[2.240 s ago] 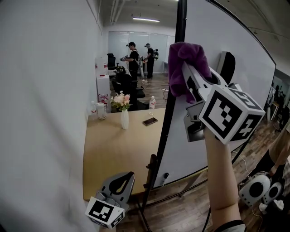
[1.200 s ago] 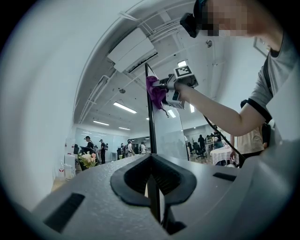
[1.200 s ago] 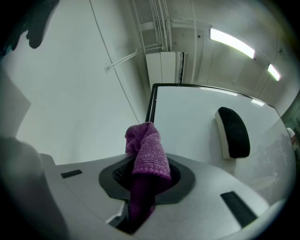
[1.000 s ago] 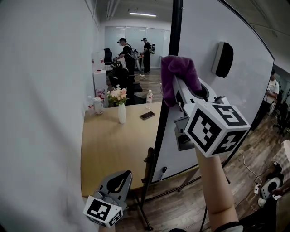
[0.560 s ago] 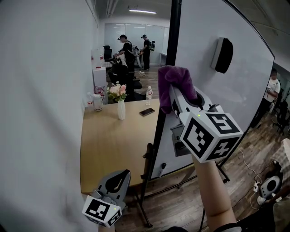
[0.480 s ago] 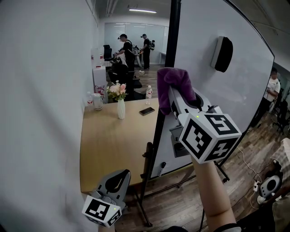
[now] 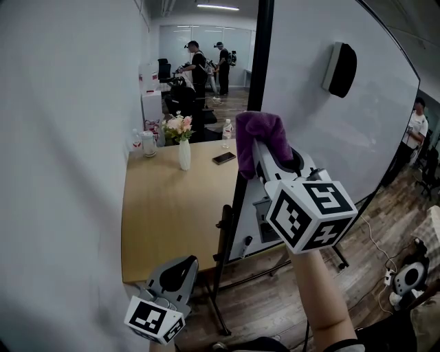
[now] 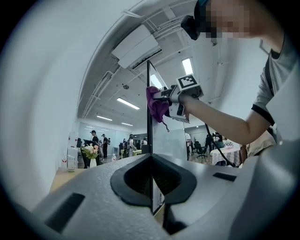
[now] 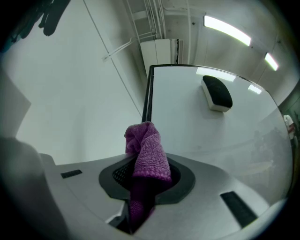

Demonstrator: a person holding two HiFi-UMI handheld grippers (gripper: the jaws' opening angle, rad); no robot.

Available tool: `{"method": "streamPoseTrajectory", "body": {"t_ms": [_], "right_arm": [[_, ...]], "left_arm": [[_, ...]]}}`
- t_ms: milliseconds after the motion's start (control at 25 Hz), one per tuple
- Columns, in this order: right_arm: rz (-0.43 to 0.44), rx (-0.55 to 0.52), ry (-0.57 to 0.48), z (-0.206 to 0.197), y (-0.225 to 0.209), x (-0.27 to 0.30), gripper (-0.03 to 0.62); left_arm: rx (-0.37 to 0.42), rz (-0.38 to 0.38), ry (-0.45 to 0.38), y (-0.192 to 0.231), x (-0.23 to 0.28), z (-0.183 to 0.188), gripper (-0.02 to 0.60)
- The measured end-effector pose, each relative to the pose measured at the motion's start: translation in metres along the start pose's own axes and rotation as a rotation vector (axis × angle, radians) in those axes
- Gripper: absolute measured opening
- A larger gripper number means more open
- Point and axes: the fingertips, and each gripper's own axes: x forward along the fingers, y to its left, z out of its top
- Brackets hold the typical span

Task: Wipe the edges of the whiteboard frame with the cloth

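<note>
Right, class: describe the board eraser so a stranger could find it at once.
Start at the big black-framed whiteboard. High on its white face sits the eraser, a black oblong block, unlike the purple cloth at the frame edge.

Pale wooden tabletop runs along the white wall; at its far end there's a slim white vase holding pink and white flowers; just right of it a dark phone lies flat, and beyond that a clear water bottle stands upright; a clear jug sits by the wall; back in the room, one person in dark clothes stands near a second person, both under a ceiling strip light; a black oval eraser hangs high on the right; wood-plank floor below.
</note>
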Motion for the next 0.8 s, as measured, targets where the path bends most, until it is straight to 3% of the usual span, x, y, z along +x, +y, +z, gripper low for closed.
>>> {"method": "streamPoseTrajectory", "body": {"t_ms": [800], "right_arm": [[-0.008, 0.02, 0.119, -0.077, 0.003, -0.018, 0.061]], "left_arm": [[-0.028, -0.003, 0.036, -0.015, -0.005, -0.014, 0.017]]}}
